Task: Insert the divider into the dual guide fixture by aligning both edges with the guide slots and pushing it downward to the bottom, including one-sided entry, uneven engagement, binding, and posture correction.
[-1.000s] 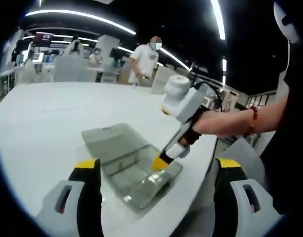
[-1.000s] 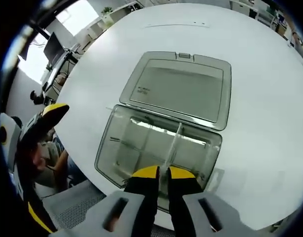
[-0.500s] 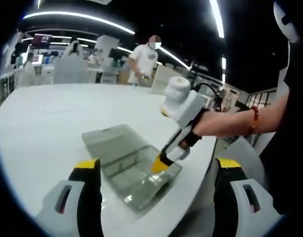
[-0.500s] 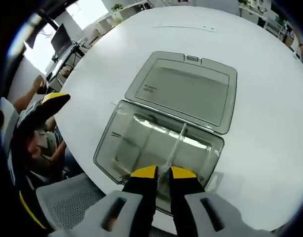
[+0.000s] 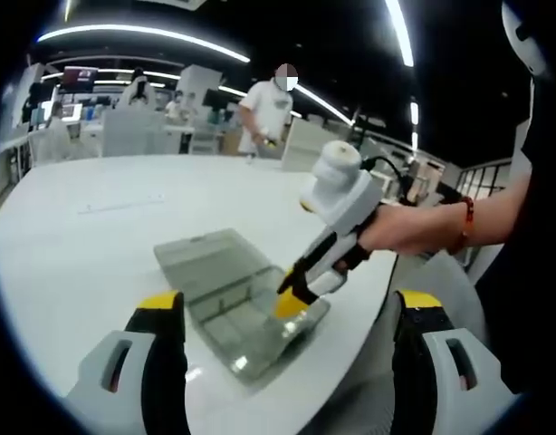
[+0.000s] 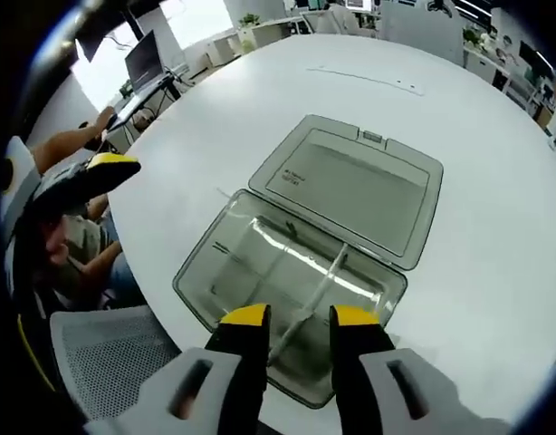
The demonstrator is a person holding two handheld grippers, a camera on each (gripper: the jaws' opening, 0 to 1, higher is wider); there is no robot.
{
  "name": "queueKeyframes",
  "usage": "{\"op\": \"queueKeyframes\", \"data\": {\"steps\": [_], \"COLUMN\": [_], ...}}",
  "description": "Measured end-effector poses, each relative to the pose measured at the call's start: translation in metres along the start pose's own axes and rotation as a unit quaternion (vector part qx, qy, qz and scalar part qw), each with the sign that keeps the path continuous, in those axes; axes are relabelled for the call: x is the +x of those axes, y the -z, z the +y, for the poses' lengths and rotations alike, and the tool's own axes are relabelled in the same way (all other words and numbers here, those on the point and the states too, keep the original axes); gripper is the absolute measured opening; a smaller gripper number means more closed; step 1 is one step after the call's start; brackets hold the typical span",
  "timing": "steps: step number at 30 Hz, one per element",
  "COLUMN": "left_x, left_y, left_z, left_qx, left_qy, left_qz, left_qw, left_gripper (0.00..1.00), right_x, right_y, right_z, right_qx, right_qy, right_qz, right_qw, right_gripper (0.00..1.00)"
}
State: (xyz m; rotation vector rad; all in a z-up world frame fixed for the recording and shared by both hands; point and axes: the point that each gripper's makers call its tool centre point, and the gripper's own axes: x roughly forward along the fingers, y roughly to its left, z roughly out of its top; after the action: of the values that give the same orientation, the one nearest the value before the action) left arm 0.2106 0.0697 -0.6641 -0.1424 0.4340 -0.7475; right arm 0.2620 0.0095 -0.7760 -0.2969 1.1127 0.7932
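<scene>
A clear plastic box [image 6: 233, 272] sits near the white table's edge, its lid [image 6: 359, 186] folded flat behind it. A clear divider [image 6: 316, 288] stands in the box, running from the far wall toward me. My right gripper [image 6: 299, 317] hangs open over the divider's near end, one yellow-tipped jaw on each side and not touching it. In the left gripper view the box [image 5: 225, 304] lies ahead, with the right gripper [image 5: 294, 292] pointing down into its near right corner. My left gripper [image 5: 289, 304] is held wide open short of the box, with nothing between its jaws.
The round white table [image 6: 495, 263] ends close by the box. A grey mesh chair [image 6: 106, 349] and a seated person [image 6: 79, 245] are beside the edge. A thin strip [image 5: 119, 204] lies farther out on the table. A person in white [image 5: 264, 109] stands at the back.
My right gripper's jaws, shut on the divider's near end before, have spread apart and let it go. The right gripper has drawn back a little. The left gripper has stayed open.
</scene>
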Motion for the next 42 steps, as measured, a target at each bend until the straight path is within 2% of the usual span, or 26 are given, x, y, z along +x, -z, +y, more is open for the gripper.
{"op": "queueKeyframes", "data": {"steps": [3, 12, 18, 24, 33, 42], "left_x": [-0.002, -0.009, -0.010, -0.015, -0.023, -0.022], "left_y": [-0.002, 0.000, 0.003, 0.003, 0.010, 0.014], "left_z": [-0.001, -0.005, -0.014, -0.021, -0.027, -0.029], "left_qx": [0.003, 0.003, 0.002, 0.003, -0.002, -0.013], "left_qy": [-0.005, -0.025, -0.035, -0.049, -0.068, -0.086], "left_qz": [0.000, 0.001, 0.005, 0.005, 0.008, 0.004], "left_qw": [1.0000, 0.9997, 0.9994, 0.9988, 0.9976, 0.9962], "left_gripper": [0.94, 0.94, 0.94, 0.94, 0.93, 0.93], "right_x": [-0.002, -0.010, -0.016, -0.021, -0.032, -0.045], "right_y": [-0.001, -0.004, -0.005, -0.004, -0.001, 0.001], "right_z": [0.000, 0.005, 0.007, 0.013, 0.020, 0.019], "right_qx": [-0.019, -0.039, -0.049, -0.053, -0.063, -0.066], "right_qy": [0.000, -0.004, -0.008, -0.022, -0.034, -0.033], "right_qz": [-0.008, -0.031, -0.044, -0.054, -0.070, -0.094], "right_qw": [0.9998, 0.9987, 0.9978, 0.9969, 0.9950, 0.9928], "right_gripper": [0.31, 0.43, 0.47, 0.46, 0.47, 0.51]}}
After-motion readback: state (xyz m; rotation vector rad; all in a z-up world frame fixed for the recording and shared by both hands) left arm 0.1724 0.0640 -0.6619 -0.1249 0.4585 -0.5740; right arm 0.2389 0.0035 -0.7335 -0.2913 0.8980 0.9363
